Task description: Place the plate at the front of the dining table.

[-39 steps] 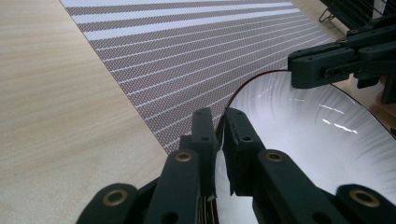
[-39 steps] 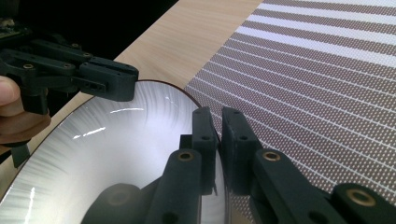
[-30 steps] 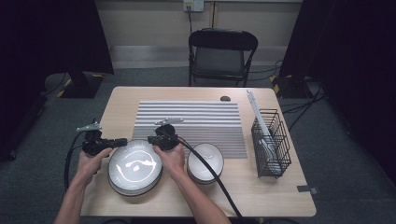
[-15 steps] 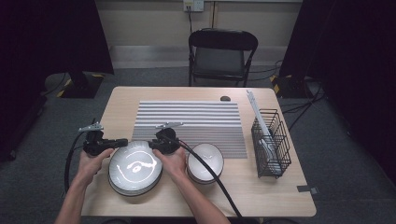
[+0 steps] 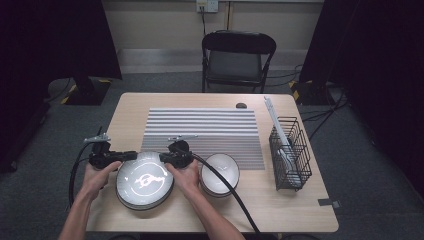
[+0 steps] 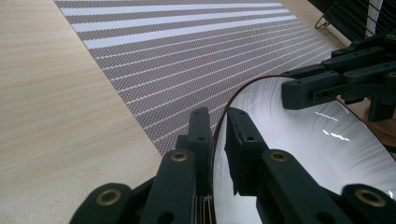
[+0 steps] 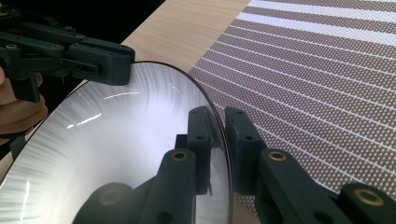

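Observation:
A large white plate [image 5: 145,180] with a thin dark rim lies at the front left of the table. My left gripper [image 5: 131,156] grips its left rim and my right gripper [image 5: 162,157] grips its right rim. In the left gripper view the rim runs between the jaws of the left gripper [image 6: 218,116], which have just eased open a little and still press on the plate [image 6: 299,154]. In the right gripper view the right gripper [image 7: 217,114] has just been closing, with the plate [image 7: 126,149] rim pinched between its jaws.
A smaller white bowl [image 5: 219,172] sits just right of the plate. Behind both lies a grey striped mat [image 5: 202,130]. A black wire rack [image 5: 290,152] holding utensils stands at the table's right edge. A small dark object [image 5: 241,105] lies near the far edge, and a folding chair [image 5: 237,55] stands beyond.

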A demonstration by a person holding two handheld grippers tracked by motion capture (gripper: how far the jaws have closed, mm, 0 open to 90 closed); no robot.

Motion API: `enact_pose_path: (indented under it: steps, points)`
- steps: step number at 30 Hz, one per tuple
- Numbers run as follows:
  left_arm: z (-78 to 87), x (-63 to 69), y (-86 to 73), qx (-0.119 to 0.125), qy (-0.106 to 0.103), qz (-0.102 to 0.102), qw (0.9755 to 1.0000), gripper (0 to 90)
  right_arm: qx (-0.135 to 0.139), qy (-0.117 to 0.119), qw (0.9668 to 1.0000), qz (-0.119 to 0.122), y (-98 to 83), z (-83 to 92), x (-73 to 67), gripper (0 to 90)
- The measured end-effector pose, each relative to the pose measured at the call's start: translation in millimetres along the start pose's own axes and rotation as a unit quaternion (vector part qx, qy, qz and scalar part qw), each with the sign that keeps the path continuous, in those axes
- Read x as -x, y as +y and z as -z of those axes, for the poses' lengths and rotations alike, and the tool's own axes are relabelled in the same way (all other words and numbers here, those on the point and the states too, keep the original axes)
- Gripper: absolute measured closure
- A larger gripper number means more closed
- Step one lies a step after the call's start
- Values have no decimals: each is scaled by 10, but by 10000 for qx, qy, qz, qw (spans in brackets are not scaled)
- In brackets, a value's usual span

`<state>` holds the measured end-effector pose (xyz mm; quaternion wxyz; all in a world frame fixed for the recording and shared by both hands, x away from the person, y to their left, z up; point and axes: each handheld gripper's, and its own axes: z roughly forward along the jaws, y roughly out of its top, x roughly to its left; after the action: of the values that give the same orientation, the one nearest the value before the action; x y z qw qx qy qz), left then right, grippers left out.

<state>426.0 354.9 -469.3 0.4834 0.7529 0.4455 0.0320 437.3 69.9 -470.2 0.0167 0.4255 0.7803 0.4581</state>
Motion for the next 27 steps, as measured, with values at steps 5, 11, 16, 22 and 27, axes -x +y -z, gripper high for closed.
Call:
enact_pose_path:
  steps: [5, 11, 16, 22, 27]
  points:
    - [-1, 7, 1, -30, 33, -117, 9999, 830, 20, 0, 10000, 36, -2, 6, -3, 818]
    - [-7, 2, 29, -5, 64, -179, 9998, 831, 127, -44, 9999, 101, 12, 16, -8, 823]
    - [-9, -29, 46, 83, 24, -15, 10000, 830, 147, -55, 9998, 93, 36, 12, 0, 822]
    - [-16, -27, 34, 36, 22, 52, 10000, 815, 130, -45, 9998, 150, 52, 15, 6, 826]
    - [-30, -9, -14, -122, 78, 10, 9999, 801, 135, -28, 9999, 100, 34, 16, 10, 827]
